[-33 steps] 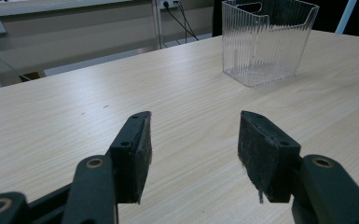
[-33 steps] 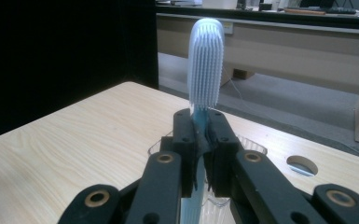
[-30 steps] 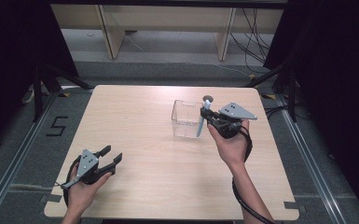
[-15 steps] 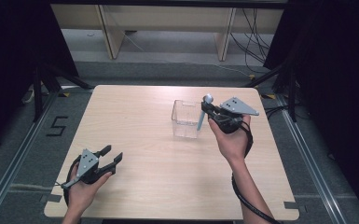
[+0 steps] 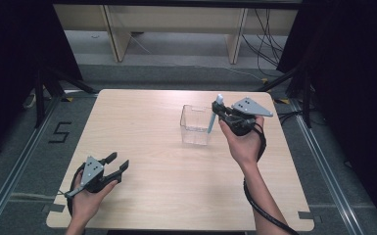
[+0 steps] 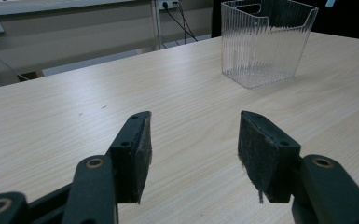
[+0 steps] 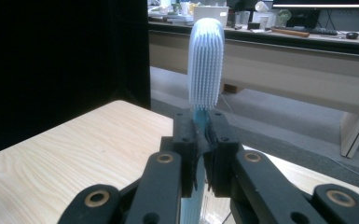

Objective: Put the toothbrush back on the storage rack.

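My right gripper point(image 5: 217, 114) is shut on the handle of a light blue toothbrush point(image 5: 213, 116) and holds it nearly upright, bristle head on top. The brush's lower end hangs at the right wall of a clear ribbed plastic container point(image 5: 195, 125) that stands on the table right of centre. In the right gripper view the jaws point(image 7: 200, 135) pinch the handle just below the bristle head point(image 7: 205, 65). My left gripper point(image 5: 118, 163) rests at the table's front left, open, nothing between its pads point(image 6: 193, 149). It faces the container point(image 6: 265, 42) from a distance.
The light wooden table point(image 5: 147, 117) has bare room between the two grippers. Its edges drop to a grey floor with metal rails on both sides. A low shelf and cables lie beyond the far edge.
My right gripper has shifted slightly with the toothbrush, whose head now stands a little higher and more upright by the container. The left gripper has kept still.
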A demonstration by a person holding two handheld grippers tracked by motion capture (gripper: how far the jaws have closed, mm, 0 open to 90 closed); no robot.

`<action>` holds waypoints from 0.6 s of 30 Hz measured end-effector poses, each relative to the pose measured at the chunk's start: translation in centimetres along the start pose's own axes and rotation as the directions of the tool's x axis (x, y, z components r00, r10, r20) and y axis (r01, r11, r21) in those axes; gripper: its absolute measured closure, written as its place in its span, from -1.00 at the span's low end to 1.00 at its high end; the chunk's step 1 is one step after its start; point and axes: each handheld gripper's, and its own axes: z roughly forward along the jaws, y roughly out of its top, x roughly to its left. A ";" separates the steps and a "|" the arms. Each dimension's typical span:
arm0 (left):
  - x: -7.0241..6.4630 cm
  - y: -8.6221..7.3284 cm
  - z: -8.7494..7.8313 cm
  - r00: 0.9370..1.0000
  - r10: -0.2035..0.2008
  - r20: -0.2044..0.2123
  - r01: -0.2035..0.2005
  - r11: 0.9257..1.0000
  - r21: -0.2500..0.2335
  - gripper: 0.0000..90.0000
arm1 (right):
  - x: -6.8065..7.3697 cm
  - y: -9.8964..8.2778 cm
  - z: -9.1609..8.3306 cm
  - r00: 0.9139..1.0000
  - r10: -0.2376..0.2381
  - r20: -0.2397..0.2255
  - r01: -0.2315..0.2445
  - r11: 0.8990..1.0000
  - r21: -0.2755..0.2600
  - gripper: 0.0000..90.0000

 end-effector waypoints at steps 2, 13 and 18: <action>0.0 0.0 0.0 1.000 0.000 -0.001 0.000 1.000 0.000 -0.02 | -0.2 0.1 0.0 1.000 -0.026 0.012 0.026 1.000 -0.010 0.88; 0.0 0.0 0.0 1.000 0.004 -0.005 -0.004 1.000 0.000 -0.02 | -0.2 0.9 0.3 1.000 -0.009 0.008 0.009 1.000 -0.022 0.88; 0.1 0.1 -0.2 1.000 0.005 -0.011 -0.005 1.000 0.007 -0.02 | -0.1 1.0 0.5 1.000 -0.005 0.012 0.005 1.000 -0.029 0.88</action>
